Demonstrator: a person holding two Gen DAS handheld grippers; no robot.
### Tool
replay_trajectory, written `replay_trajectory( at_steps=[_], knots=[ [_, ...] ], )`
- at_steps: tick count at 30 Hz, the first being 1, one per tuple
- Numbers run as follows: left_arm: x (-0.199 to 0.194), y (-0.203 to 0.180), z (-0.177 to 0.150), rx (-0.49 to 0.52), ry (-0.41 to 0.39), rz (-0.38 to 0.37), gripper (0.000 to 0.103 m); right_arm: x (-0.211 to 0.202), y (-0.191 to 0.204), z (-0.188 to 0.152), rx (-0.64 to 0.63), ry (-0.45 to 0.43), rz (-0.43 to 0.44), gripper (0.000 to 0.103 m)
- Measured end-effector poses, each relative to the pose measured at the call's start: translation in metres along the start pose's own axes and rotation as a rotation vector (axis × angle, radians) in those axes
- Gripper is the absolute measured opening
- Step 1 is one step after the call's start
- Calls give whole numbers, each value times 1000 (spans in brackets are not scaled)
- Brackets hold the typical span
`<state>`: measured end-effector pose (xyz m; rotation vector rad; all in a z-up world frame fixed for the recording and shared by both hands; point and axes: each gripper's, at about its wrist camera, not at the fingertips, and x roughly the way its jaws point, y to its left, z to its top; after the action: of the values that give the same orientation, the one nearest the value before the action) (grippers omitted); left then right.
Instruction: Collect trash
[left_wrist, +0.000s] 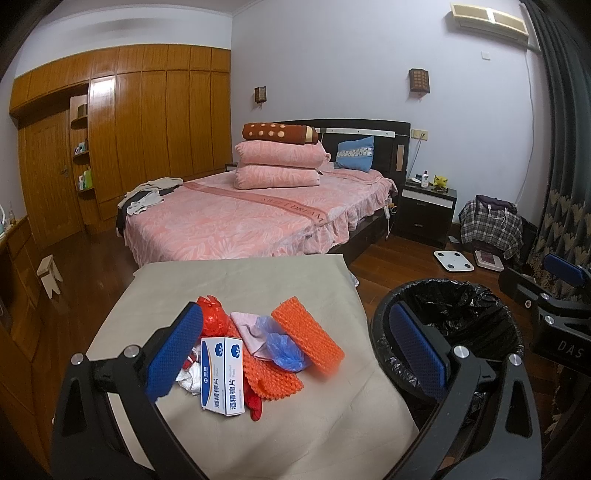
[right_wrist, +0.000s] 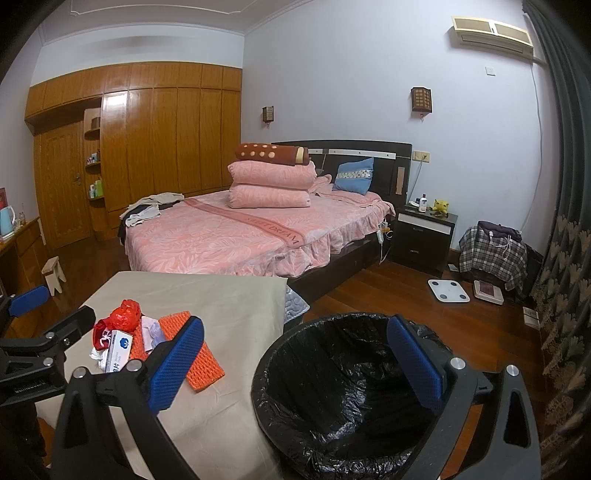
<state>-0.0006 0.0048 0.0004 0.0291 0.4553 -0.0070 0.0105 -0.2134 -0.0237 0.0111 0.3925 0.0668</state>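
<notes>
A pile of trash lies on a beige-covered table (left_wrist: 236, 288): a white and blue box (left_wrist: 221, 373), orange mesh wrap (left_wrist: 308, 338), a red plastic bag (left_wrist: 212, 317), a blue plastic bag (left_wrist: 282, 343), pale pink cloth and white crumpled paper. The pile shows in the right wrist view too, with the box (right_wrist: 118, 349) and orange mesh (right_wrist: 201, 358). A black bin with a black liner (left_wrist: 465, 325) (right_wrist: 343, 387) stands right of the table. My left gripper (left_wrist: 295, 354) is open above the pile. My right gripper (right_wrist: 295, 365) is open over the bin's left rim.
A pink bed (left_wrist: 251, 218) stands behind the table, with a dark nightstand (left_wrist: 428, 210) to its right. A white scale (left_wrist: 453, 261) and a plaid-covered heap (left_wrist: 491, 225) sit on the wood floor. A small stool (left_wrist: 50, 275) stands at the left, by wooden wardrobes.
</notes>
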Motion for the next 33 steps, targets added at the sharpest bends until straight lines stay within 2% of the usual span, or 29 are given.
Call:
replay_trajectory(
  at_steps=[21, 25, 28, 30, 33],
  knots=[
    [1, 0, -2, -3, 2, 0, 98, 2, -1, -4, 2, 5, 2, 97],
    [2, 0, -4, -5, 5, 1, 98, 14, 2, -17, 1, 7, 5, 97],
    [3, 3, -6, -9, 8, 5, 98, 18, 5, -18, -4, 12, 9, 97],
    [19, 5, -22, -13, 11, 11, 98, 21, 7, -20, -6, 15, 14, 97],
    [20, 8, -21, -18, 17, 15, 98, 24, 12, -18, -6, 20, 22, 97]
  ],
)
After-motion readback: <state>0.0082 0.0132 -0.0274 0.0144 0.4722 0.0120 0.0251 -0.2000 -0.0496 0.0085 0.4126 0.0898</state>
